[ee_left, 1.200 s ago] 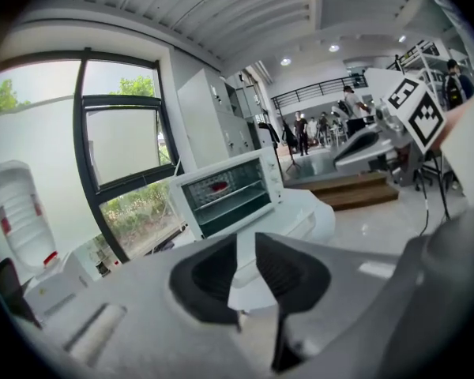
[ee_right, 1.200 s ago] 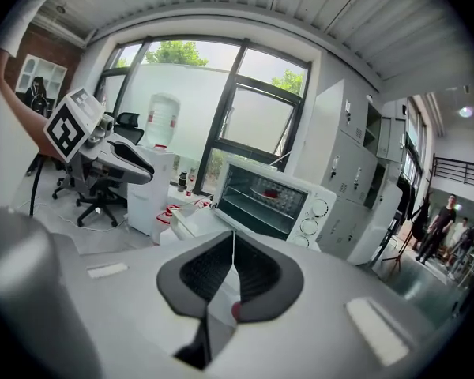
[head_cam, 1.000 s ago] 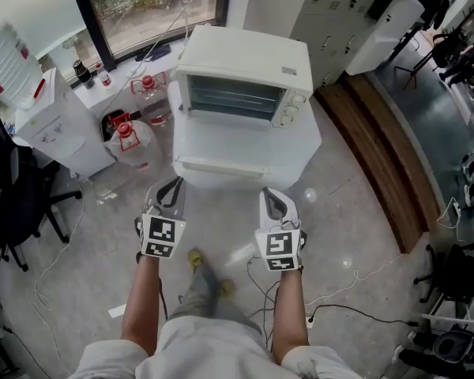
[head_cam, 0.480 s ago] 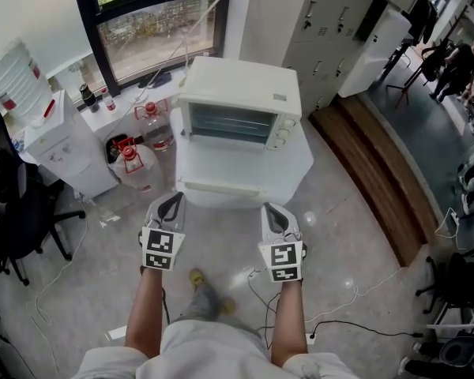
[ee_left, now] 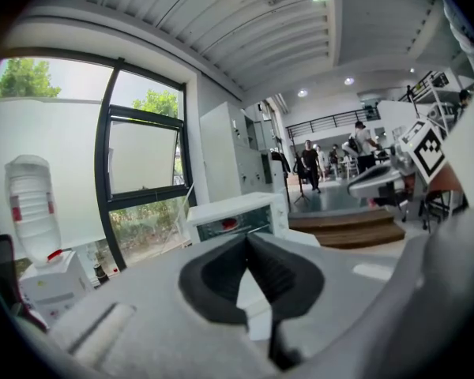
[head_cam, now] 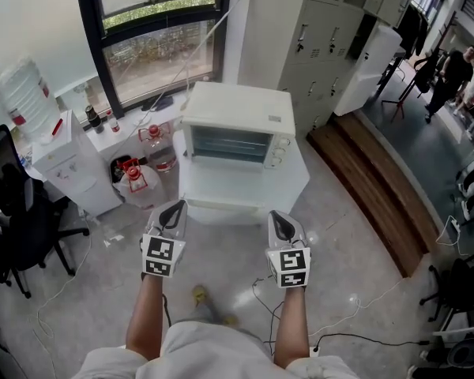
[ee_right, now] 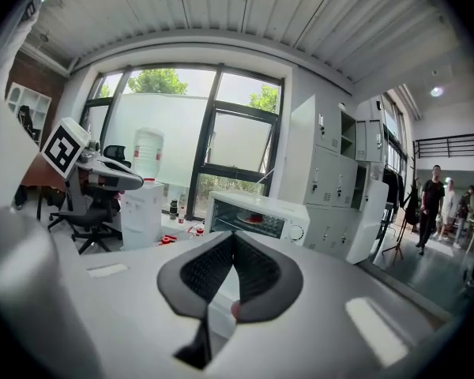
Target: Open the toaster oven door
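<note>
Standing over a grey tiled floor (head_cam: 355, 235), a person holds out two hand-held tongs side by side; the left gripper (head_cam: 174, 208) has its dark ribbed jaws pressed together with nothing between them; the right gripper (head_cam: 280, 221) is likewise fully closed and empty; each carries its cube of square markers nearest the wrists.

Ahead of both tongs, and roughly centred between them, sits the white toaster oven (head_cam: 237, 127) on a low white stand (head_cam: 294, 186); its glass door (head_cam: 227, 144) faces the tongs and appears to be upright and closed, with something red dimly visible behind the glass in both gripper views; its knobs (head_cam: 279, 151) lie on the right gripper's side; neither gripper touches the oven or the stand.

Beyond the left gripper, to its outer side, stand red-capped water jugs (head_cam: 138, 181), a white water dispenser (head_cam: 67, 172) topped by a large bottle (head_cam: 24, 97), and a black office chair (head_cam: 20, 212); beyond the oven is a dark-framed window (head_cam: 154, 50); past the right gripper rise pale grey lockers (head_cam: 320, 34), with a person (head_cam: 452, 73) in the far background.
</note>
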Available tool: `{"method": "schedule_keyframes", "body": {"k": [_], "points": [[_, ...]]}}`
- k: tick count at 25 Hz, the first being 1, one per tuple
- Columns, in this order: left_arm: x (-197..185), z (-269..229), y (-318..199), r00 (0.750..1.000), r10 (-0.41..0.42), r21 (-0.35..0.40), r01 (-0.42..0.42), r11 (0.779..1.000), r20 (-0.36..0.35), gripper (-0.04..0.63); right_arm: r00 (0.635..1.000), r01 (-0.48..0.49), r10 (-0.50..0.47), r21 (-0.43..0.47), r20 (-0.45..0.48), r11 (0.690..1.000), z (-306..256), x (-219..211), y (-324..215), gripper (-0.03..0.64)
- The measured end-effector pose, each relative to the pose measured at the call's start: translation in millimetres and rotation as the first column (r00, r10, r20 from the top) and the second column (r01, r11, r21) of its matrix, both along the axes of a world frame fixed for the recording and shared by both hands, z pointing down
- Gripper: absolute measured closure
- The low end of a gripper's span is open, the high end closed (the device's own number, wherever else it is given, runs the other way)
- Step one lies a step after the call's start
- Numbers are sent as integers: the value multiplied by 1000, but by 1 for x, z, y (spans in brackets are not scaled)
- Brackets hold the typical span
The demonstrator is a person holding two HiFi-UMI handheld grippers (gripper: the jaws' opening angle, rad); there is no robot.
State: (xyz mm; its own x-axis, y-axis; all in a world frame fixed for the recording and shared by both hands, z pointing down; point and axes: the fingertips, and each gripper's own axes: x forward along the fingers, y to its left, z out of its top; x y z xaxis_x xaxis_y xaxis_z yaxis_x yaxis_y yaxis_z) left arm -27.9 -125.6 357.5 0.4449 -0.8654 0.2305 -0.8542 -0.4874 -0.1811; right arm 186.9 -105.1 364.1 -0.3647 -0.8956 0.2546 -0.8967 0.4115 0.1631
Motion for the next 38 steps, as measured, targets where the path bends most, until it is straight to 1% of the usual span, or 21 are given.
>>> {"method": "schedule_keyframes", "body": {"k": [4,8,10,15,20,23,34,38], "points": [[-5,-10,-6,1000,-7,15,7,1000,-7,597,1000,-6,6,5,5,1000,-10,0,-2,615],[-9,-19,-13,1000,7,27,-6,1000,-14,597,998,-32,32,11,61,999,-16,3,-8,615],[-10,-23,-18,1000,13,35,-13,999,-14,597,997,-53,52,14,65,998,-20,7,-12,615],[-17,-36,-27,999,23,58,-20,998,-39,597,994,-78,76,29,79,997,-32,7,-18,615],[-20,-42,-29,999,48,79,-47,996,-23,597,989,-101,95,48,112,994,-41,4,-18,615],[-23,-43,-29,998,59,78,-56,995,-30,597,988,-115,108,57,108,992,-46,2,-19,615],[-24,-56,-42,998,32,90,-27,996,-54,597,994,-77,71,65,82,995,-53,-2,-39,615],[-26,-62,-44,997,23,106,-16,994,-68,597,995,-68,62,73,77,995,-55,-4,-44,615]]}}
